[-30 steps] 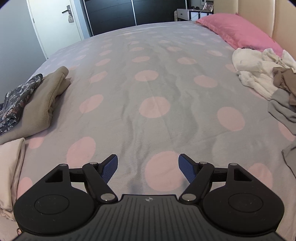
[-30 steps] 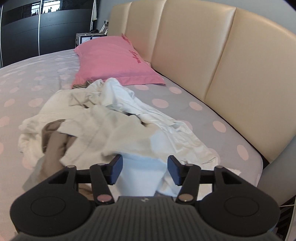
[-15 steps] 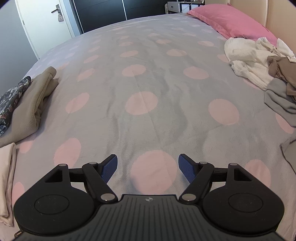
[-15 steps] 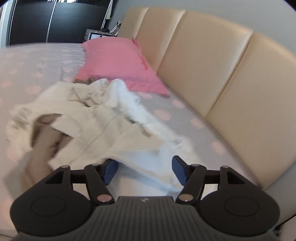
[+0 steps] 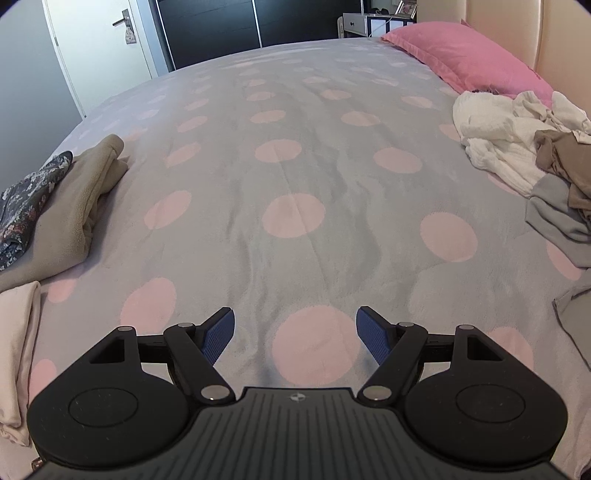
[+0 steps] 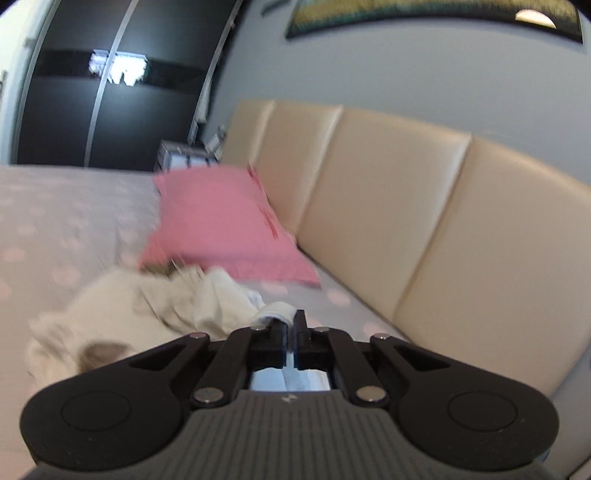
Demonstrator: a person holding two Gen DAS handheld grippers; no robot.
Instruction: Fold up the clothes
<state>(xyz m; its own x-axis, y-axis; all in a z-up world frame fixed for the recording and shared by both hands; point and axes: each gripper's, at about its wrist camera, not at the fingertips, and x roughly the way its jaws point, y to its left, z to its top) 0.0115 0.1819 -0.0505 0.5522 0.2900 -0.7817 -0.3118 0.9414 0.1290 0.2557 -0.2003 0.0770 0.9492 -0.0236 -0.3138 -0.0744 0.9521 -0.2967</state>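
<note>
A heap of unfolded clothes [image 5: 517,147], white, tan and grey, lies at the right of the bed near the pink pillow [image 5: 465,51]. My right gripper [image 6: 291,325] is shut on a white garment [image 6: 275,310] from the heap [image 6: 147,306] and holds it raised; the view is blurred. My left gripper [image 5: 295,332] is open and empty, low over the grey bedspread with pink dots [image 5: 295,184].
Folded clothes lie at the left edge of the bed: a beige fleece [image 5: 74,206], a dark floral piece [image 5: 26,199] and a cream piece [image 5: 14,350]. A padded beige headboard [image 6: 424,221] runs along the right. A white door [image 5: 99,48] and dark wardrobe [image 5: 251,26] stand beyond.
My right gripper has closed on the white garment and lifted, tilting the view upward. My left gripper stayed open and shifted a little over the bedspread.
</note>
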